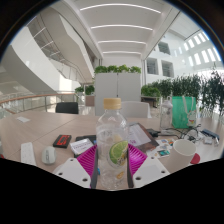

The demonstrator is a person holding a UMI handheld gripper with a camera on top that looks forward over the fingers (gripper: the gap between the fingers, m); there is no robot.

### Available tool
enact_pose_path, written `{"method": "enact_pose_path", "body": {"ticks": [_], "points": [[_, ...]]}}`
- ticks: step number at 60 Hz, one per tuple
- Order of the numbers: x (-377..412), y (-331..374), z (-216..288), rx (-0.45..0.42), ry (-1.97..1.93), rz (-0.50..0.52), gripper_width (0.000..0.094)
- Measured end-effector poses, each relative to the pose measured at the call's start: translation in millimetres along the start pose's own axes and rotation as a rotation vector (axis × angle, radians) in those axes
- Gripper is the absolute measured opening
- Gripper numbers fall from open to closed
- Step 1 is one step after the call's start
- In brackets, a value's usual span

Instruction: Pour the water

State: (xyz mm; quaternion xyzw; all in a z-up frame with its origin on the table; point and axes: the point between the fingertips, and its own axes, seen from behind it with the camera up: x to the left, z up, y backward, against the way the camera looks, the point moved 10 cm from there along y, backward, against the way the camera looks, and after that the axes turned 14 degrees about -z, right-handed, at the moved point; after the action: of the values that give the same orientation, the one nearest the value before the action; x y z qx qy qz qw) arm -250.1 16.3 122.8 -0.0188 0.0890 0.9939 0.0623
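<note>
Bottle (112, 140) stood on table (30, 128) between gripper (112, 166) fingers — planters (117, 70) behind, glass (183, 111) to the right.

Daylight floods this atrium from tall windows (196, 52), helped by long ceiling light strips (120, 27). The white walls glare, straight lines bow towards the rim, and shadows stay soft.

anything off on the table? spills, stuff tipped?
Nothing stands out. The bottle stands upright with its cap on between the gripper's jaws, which press on it. No spill shows on the table.
</note>
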Motion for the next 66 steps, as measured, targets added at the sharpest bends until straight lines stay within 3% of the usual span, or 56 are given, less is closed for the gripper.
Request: {"method": "enact_pose_path", "body": {"ticks": [5,10,16,23,30,31,39,41,42,44,45,47,57,66], "points": [[-1.1,-1.2,1.2,0.039,-0.016,0.028,0.0365],[-8.1,-0.6,13.3,0.121,-0.121,0.077,0.0371],[-39.9,2.8,52.5,0.189,-0.461,0.113,0.0372],[-78.3,-1.6,72.9,0.341,-0.965,0.153,0.0347],[-110.8,-6.5,62.2,0.508,-1.446,0.204,0.0372],[-102.4,-9.9,65.0,0.524,-1.502,0.173,0.0372],[-114.0,-13.8,62.3,0.653,-1.961,0.209,0.0372],[-126.4,-6.3,56.7,0.67,-2.052,0.282,0.0352],[-114.8,-13.2,63.0,0.667,-2.081,0.239,0.037],[-115.5,-12.3,64.4,0.668,-2.147,0.257,0.037],[-127.9,-4.8,59.1,0.677,-2.184,0.317,0.037],[-117.0,-14.0,70.7,0.682,-2.234,0.257,0.037],[-118.4,-15.5,76.2,0.676,-2.318,0.266,0.0371],[-125.5,-10.1,99.1,0.643,-2.114,0.301,0.0371]]}}
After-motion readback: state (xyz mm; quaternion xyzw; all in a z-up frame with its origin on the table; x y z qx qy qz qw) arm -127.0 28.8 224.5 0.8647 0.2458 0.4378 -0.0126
